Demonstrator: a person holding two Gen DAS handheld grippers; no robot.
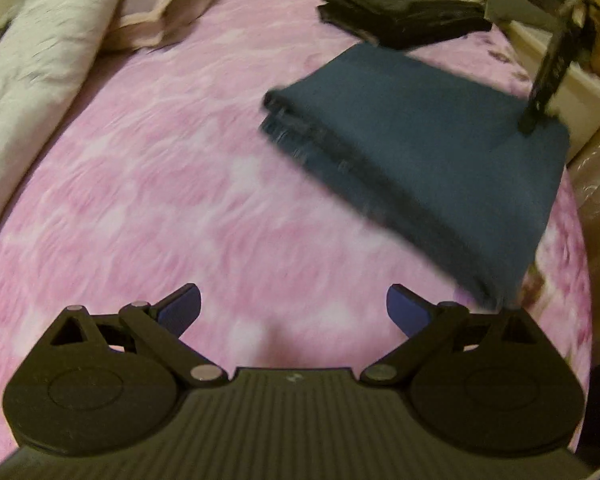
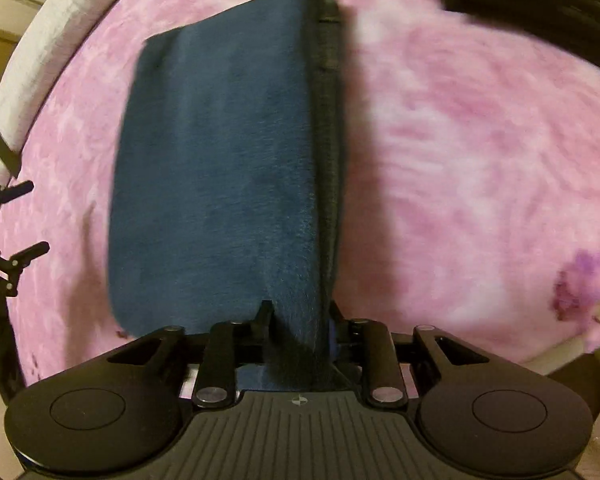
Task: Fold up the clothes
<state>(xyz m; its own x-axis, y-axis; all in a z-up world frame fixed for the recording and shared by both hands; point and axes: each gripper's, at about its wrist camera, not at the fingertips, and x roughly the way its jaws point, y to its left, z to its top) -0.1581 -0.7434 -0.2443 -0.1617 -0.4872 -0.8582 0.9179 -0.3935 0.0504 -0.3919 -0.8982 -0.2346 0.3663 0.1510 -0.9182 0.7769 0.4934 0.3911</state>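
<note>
Right tool (image 2: 300, 326) clamps the folded, fuzzy navy garment (image 2: 220, 160) on the pink bed (image 2: 460, 160); left tool (image 1: 293, 306), beside the garment, gapes empty.

Both wrist views over shared bed (image 1: 148, 184)

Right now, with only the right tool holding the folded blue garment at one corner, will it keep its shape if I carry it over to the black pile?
Probably not neatly. The blue garment looks soft and layered, so the free end would likely sag. The right tool grips one edge only; layers may slide open. Supporting it with the open left tool seems safer.
</note>
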